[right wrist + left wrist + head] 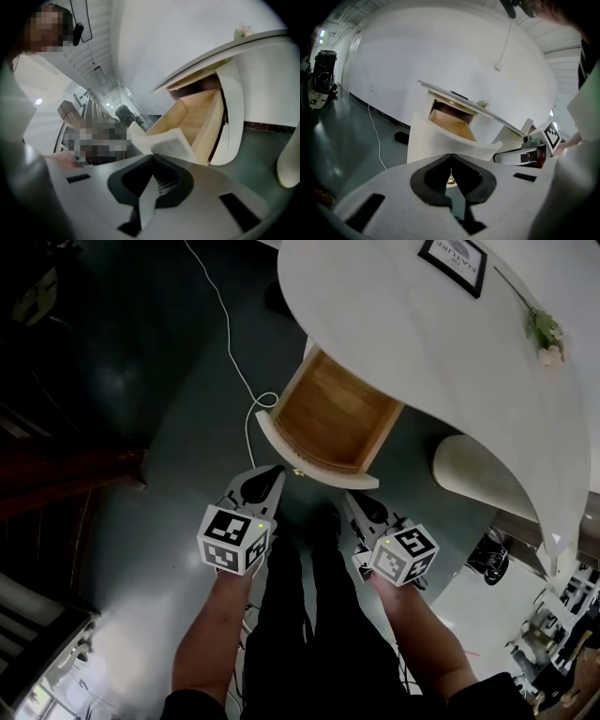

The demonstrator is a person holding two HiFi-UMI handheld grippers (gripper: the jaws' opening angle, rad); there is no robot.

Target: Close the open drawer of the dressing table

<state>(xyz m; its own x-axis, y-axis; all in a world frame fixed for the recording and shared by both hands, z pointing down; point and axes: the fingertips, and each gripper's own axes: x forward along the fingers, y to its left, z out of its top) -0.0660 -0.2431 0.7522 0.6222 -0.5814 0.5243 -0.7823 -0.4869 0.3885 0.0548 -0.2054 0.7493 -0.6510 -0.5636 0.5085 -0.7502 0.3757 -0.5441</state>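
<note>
Drawer (328, 413) is wide open: it juts out from under the near edge of the white surface (394, 324), its bare wooden inside fully exposed and its curved white front (309, 465) well clear of the body. It looks empty, so nothing inside should hinder closing. Nothing of the closing itself shows as done yet.

Left tool (267, 479) sits just beside the left end of the front, and right tool (358, 504) is near the right end, a little further back. In the left gripper view, the left tool (451, 157) has its jaws pressed together at the tips with nothing between them. The drawer front (440, 140) rises right behind the tips, and a small brass knob (450, 179) shows through the gap lower down. Whether the tips touch the front I cannot tell. In the right gripper view, the right tool (151, 158) is likewise pressed together and empty, and the drawer (197, 117) lies ahead of it and apart.

By my reading, the approach is nearly finished and the whole push remains. Both tools need to bear on the front and drive it straight back until it sits flush under the edge of the surface. An uneven push could skew the drawer on its track.
</note>
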